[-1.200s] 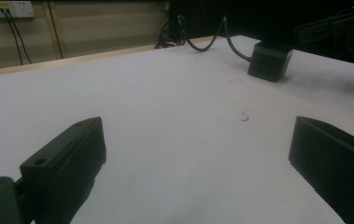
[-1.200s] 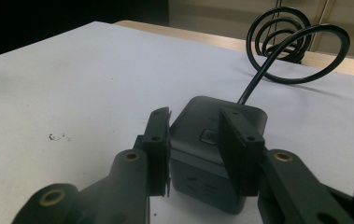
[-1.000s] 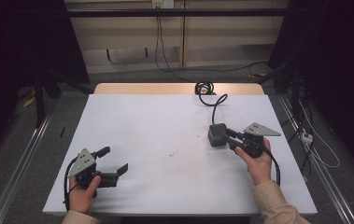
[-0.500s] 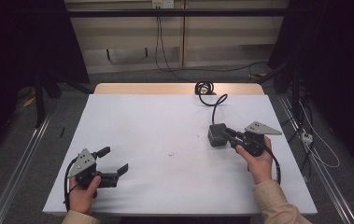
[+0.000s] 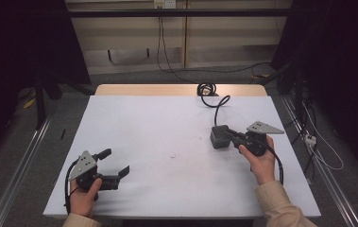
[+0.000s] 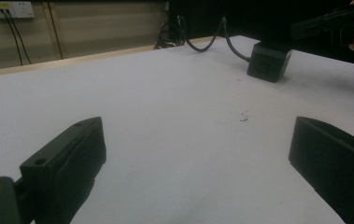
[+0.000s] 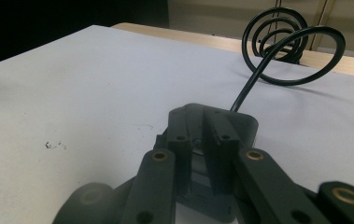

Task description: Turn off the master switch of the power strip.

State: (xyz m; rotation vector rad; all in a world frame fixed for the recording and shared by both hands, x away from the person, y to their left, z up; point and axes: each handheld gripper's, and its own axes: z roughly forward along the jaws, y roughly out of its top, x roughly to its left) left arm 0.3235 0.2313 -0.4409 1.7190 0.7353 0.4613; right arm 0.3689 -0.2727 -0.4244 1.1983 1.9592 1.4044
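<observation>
A black box-shaped adapter [image 5: 219, 137] rests on the white table [image 5: 157, 118] at the right, and its black cable [image 5: 217, 102] runs back to a coil [image 5: 207, 88] at the far edge. My right gripper [image 5: 228, 134] is shut, its tips against the adapter's near side. In the right gripper view the closed jaws [image 7: 202, 116] lie over the adapter [image 7: 248, 123], with the looped cable [image 7: 282, 42] behind. My left gripper [image 5: 116, 161] sits at the near left, open and holding nothing. Between its wide-apart jaws [image 6: 198, 154] is bare table; the adapter [image 6: 269, 62] and the right gripper [image 6: 326, 23] stand farther off.
A small dark mark [image 5: 172, 155] lies mid-table. The table's wooden far edge [image 5: 167, 90] borders the floor, where cables [image 5: 224, 71] run to a wall socket [image 5: 164, 4]. Metal rails [image 5: 21, 165] flank both sides. More loose cables [image 5: 318, 146] lie at the right.
</observation>
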